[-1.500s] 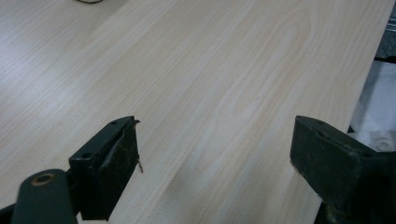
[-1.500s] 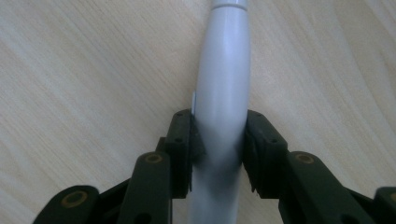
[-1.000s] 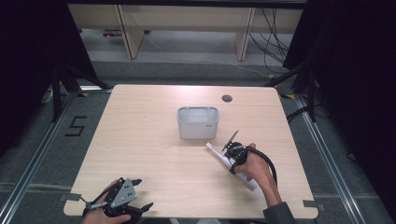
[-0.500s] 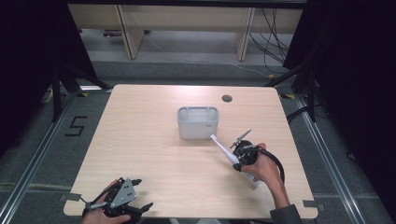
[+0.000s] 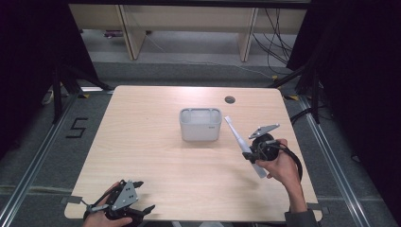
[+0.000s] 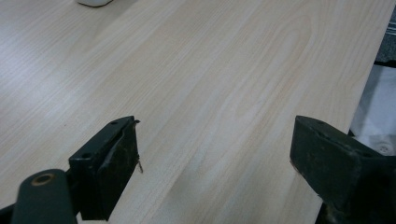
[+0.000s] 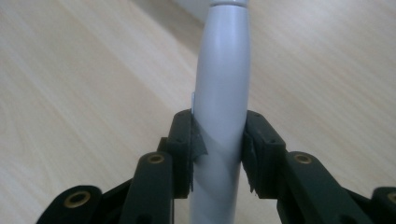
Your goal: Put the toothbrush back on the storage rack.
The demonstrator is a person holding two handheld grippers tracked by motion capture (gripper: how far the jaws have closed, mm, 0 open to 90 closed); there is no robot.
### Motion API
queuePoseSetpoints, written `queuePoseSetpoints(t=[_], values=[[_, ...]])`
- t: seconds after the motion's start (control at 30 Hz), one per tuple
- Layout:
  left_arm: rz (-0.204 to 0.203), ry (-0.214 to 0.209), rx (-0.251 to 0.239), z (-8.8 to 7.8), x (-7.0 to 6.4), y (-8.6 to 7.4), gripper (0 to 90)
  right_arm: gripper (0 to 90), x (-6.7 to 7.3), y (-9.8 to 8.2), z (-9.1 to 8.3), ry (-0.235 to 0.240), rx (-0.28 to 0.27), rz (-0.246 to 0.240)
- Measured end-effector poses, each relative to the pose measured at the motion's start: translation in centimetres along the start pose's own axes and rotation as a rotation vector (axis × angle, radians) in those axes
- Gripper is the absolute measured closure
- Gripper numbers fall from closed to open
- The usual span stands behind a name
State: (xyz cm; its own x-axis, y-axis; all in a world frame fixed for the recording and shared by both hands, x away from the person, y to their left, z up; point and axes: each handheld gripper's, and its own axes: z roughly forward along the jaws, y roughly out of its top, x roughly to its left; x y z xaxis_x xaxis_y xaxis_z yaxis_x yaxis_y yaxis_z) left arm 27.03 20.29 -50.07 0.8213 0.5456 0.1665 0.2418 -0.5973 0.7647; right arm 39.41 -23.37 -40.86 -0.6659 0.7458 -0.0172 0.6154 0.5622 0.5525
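So that it won't slip, my right gripper (image 7: 218,149) squeezes the white stick (image 7: 222,93) tight — near the tub (image 5: 200,125) — while my left gripper (image 6: 215,154) waits, jaws apart.

Right gripper (image 5: 247,154) sat over the table's right half, carried by the right hand (image 5: 283,165), forearm entering from the lower right. Its jaws were clamped on a slender pale handle (pads pressing both sides, per the right gripper view). Left gripper (image 5: 142,196) rested at the near left edge in the left hand (image 5: 101,218), jaws spread wide, nothing between them.
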Motion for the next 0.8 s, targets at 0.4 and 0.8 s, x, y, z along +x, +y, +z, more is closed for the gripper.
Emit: queuePoseSetpoints(t=[0.4,0.8], values=[[0.001,-0.003,0.003,0.0,0.1,0.0,14.8,66.6,-2.2,-0.3,-0.4,-0.035,-0.24,0.107],[0.002,-0.011,0.014,0.0,0.1,0.0,14.8,66.5,-2.4,0.5,0.8,-0.08,-0.402,0.081]])
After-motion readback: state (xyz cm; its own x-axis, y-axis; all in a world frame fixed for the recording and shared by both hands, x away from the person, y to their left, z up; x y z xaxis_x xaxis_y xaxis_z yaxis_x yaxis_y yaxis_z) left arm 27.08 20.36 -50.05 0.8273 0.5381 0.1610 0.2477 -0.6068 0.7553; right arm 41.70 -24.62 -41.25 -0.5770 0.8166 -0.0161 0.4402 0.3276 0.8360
